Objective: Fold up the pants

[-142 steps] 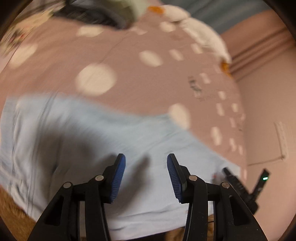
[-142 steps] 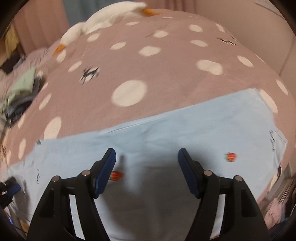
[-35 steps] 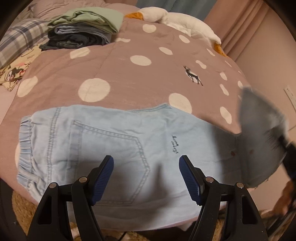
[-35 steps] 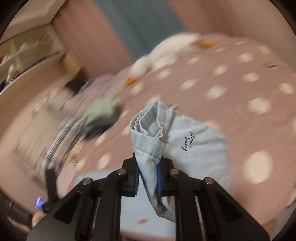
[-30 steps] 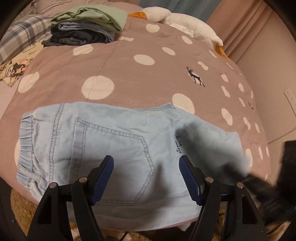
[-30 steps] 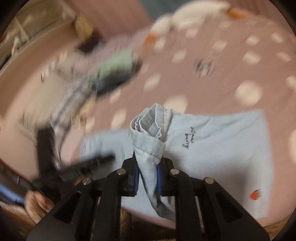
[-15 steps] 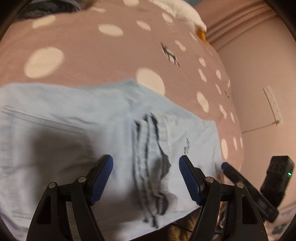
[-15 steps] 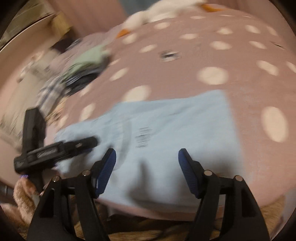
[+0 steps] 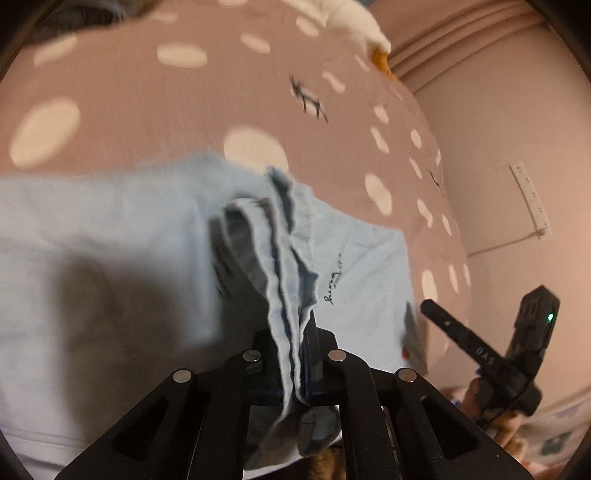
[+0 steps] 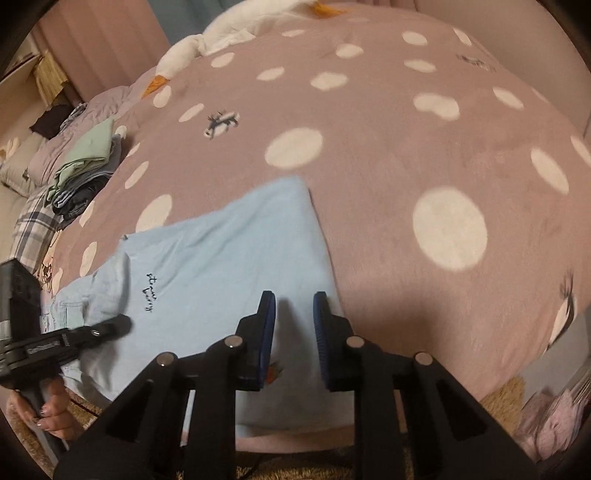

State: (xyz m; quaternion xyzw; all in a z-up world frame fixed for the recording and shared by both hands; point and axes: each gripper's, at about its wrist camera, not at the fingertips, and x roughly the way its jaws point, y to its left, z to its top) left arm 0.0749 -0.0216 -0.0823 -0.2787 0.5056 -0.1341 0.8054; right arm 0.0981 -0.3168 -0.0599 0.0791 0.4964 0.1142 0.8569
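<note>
Light blue denim pants (image 10: 229, 258) lie folded on the pink dotted bedspread near its front edge. My left gripper (image 9: 295, 365) is shut on the bunched hem layers of the pants (image 9: 284, 258) and lifts them off the folded part. It also shows at the left of the right wrist view (image 10: 92, 334). My right gripper (image 10: 294, 332) is narrowly open and empty, hovering over the right end of the folded pants beside a small red embroidered mark (image 10: 275, 371). It shows at the right of the left wrist view (image 9: 480, 354).
The pink bedspread (image 10: 406, 147) with white dots covers the bed. A stack of folded clothes (image 10: 86, 170) sits at the far left. A white goose plush (image 10: 229, 33) lies at the back. A wall (image 9: 517, 129) stands to the right.
My left gripper has shut on the pants' hem layers and raised them. My right gripper, which let the hem go earlier, has narrowed its jaws and moved over the pants' right end.
</note>
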